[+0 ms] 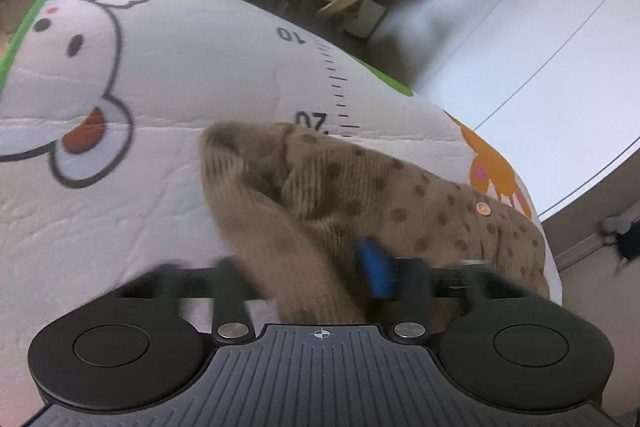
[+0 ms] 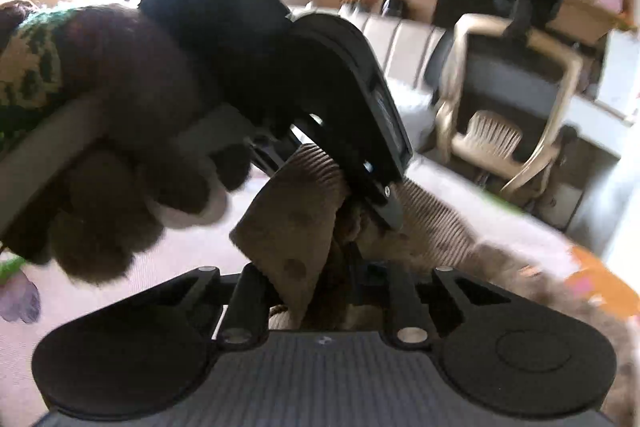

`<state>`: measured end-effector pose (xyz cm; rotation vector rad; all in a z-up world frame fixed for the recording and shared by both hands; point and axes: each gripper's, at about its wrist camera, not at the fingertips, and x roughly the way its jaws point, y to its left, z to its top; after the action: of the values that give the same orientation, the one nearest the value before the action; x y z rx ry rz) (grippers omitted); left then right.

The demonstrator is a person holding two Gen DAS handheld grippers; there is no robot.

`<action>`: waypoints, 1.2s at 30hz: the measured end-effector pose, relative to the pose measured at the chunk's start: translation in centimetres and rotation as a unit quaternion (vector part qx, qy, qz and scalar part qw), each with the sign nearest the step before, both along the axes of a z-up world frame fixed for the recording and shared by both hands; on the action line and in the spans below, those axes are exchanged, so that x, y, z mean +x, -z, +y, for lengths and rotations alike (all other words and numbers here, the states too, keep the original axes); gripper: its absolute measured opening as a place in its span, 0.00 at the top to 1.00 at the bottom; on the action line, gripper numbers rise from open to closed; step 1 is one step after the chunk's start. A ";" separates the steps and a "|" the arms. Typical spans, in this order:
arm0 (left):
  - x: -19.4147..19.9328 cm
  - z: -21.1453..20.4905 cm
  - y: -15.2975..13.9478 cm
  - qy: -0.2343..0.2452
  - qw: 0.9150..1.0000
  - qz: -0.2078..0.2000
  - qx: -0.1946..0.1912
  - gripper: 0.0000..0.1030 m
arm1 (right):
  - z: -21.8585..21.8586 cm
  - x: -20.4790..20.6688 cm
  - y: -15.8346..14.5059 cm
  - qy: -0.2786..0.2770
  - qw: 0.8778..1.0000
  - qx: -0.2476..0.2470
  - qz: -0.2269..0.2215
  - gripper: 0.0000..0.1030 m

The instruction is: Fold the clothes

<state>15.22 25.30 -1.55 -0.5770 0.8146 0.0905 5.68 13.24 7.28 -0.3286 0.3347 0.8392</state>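
A tan ribbed knit garment with brown dots point(image 1: 360, 195) is held bunched near the bed's point(image 1: 160, 211) right edge, clamped by the left hand-held gripper point(image 1: 320, 275) and the right hand-held gripper point(image 2: 316, 279); folding appears barely begun.

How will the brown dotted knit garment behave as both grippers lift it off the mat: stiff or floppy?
Probably floppy: the brown dotted garment already drapes and bunches between the left gripper fingers. Its ribbed knit likely grips rather than slips. The part beyond the right gripper will probably sag and drag on the printed mat.
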 end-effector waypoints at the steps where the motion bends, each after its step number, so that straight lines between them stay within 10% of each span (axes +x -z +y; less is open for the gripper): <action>1: -0.1 -0.8 -1.3 0.012 1.000 -0.011 0.009 0.80 | -1.6 -0.4 -1.1 0.009 1.000 0.017 -0.012 0.83; 6: 0.3 -9.0 -9.7 0.107 0.988 -0.100 0.043 0.79 | -10.9 -0.6 -4.6 0.108 0.990 0.086 -0.037 0.82; 9: 3.0 -16.3 -12.3 0.204 0.968 -0.134 0.064 0.44 | -16.1 1.6 -3.1 0.192 0.977 0.089 0.003 0.82; 11: 4.4 -19.7 -13.2 0.249 0.955 -0.149 0.061 0.39 | -18.2 3.4 -0.8 0.230 0.969 0.079 0.048 0.82; 15: 3.2 -20.8 -15.5 0.250 0.938 -0.212 0.111 0.07 | -21.1 6.0 2.3 0.277 0.953 0.068 0.104 0.82; 21: 2.6 -18.1 -9.7 0.164 0.949 -0.137 0.234 0.08 | -21.4 5.6 -0.6 0.254 0.962 0.076 0.059 0.77; 26: 3.8 -17.8 -2.7 0.171 0.966 -0.066 0.180 0.41 | -17.7 8.5 -6.5 0.177 0.981 0.082 0.013 0.49; 30: 2.9 -20.8 -1.9 0.201 0.946 -0.110 0.228 0.37 | -14.0 12.3 -9.3 0.126 0.990 0.066 -0.004 0.45; 36: 2.9 -22.0 -1.2 0.225 0.930 -0.119 0.265 0.27 | -10.7 19.9 -0.4 0.198 0.975 -0.066 0.074 0.45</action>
<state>18.13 3.25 -0.34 0.1189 0.6302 -0.1765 25.54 2.49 7.66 -0.3099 0.5754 0.4497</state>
